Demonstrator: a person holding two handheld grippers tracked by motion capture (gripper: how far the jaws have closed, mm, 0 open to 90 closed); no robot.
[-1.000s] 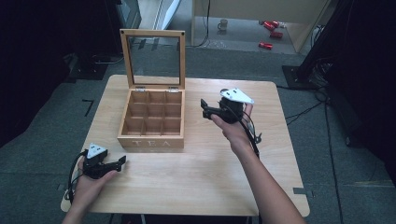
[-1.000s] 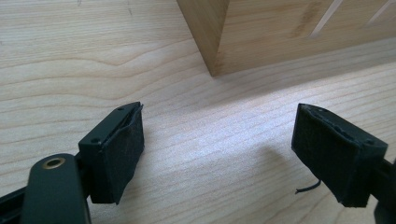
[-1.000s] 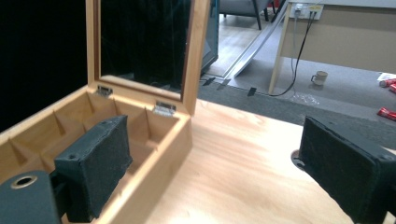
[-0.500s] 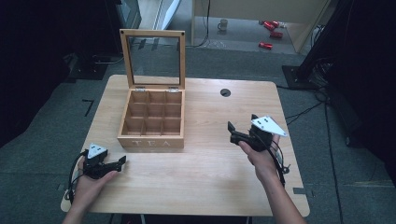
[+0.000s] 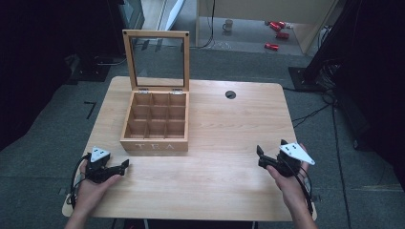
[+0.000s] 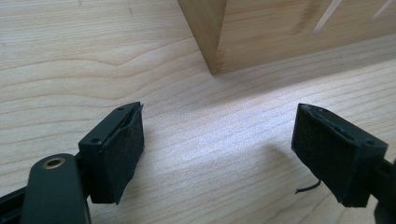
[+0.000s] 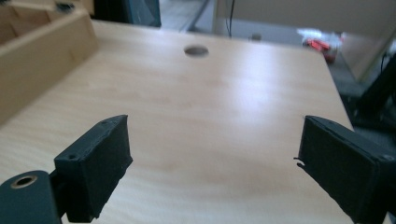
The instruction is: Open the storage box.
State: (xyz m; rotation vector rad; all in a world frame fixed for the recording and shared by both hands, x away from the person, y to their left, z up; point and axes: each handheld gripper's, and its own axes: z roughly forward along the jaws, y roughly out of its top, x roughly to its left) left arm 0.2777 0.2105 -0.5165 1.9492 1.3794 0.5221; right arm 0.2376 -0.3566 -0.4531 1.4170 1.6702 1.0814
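A wooden tea box (image 5: 154, 143) marked TEA stands left of the table's middle, its glass lid (image 5: 156, 58) upright and its compartments empty. My left gripper (image 5: 123, 167) rests open on the table near the front left edge, pointing right, just short of the box's front left corner (image 6: 280, 32). Nothing lies between the left gripper's (image 6: 219, 140) pads. My right gripper (image 5: 270, 147) is held open near the front right edge, pointing toward the far side. In the right gripper view the right gripper (image 7: 215, 154) holds nothing, and the box wall (image 7: 42, 56) lies at the left.
The light wooden table (image 5: 229, 129) has a round cable hole (image 5: 230, 94) at the back, which the right gripper view has straight ahead as the cable hole (image 7: 196, 50). On the floor beyond are red items (image 5: 272, 46), a mug (image 5: 228, 24) and dark stands.
The right gripper has drawn back from beside the box to the table's front right, staying open. The left gripper and the box have not moved.
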